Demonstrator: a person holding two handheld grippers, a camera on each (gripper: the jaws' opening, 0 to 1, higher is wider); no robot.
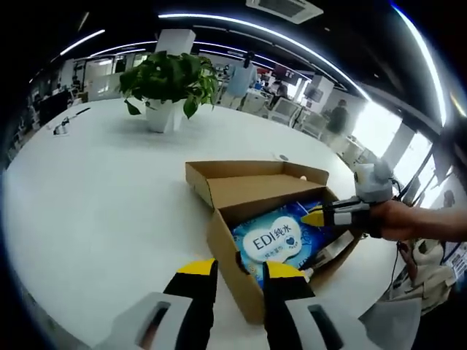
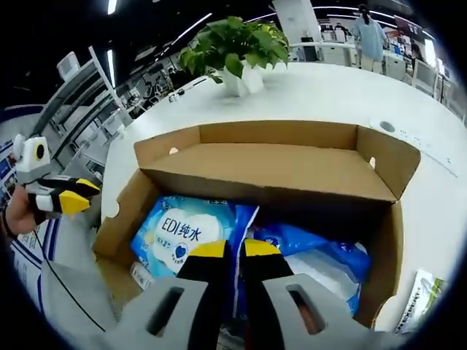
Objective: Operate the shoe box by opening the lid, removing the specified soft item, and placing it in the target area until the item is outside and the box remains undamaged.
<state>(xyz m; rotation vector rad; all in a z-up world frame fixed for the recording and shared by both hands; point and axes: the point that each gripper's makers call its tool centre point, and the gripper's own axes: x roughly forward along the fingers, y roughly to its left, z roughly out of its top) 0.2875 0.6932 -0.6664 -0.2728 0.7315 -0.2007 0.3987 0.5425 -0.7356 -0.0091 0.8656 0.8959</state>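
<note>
A brown cardboard shoe box (image 1: 225, 244) sits on the white table with its lid (image 1: 255, 173) swung open and standing at the back. Inside lies a blue soft pack with a white "EDI" label (image 1: 274, 244) (image 2: 179, 233), and a second blue pack (image 2: 314, 251) lies beside it. My left gripper (image 1: 239, 271) is just short of the box's near corner, its jaws a narrow gap apart and empty. My right gripper (image 2: 235, 251) (image 1: 315, 217) hangs over the open box above the packs, its jaws close together. The left gripper (image 2: 73, 197) also shows left of the box.
A potted green plant (image 1: 166, 91) (image 2: 237, 51) stands behind the box. A hand (image 1: 398, 219) holds the right gripper. A small printed packet (image 2: 419, 292) lies on the table (image 1: 109, 189) right of the box. People and desks fill the background.
</note>
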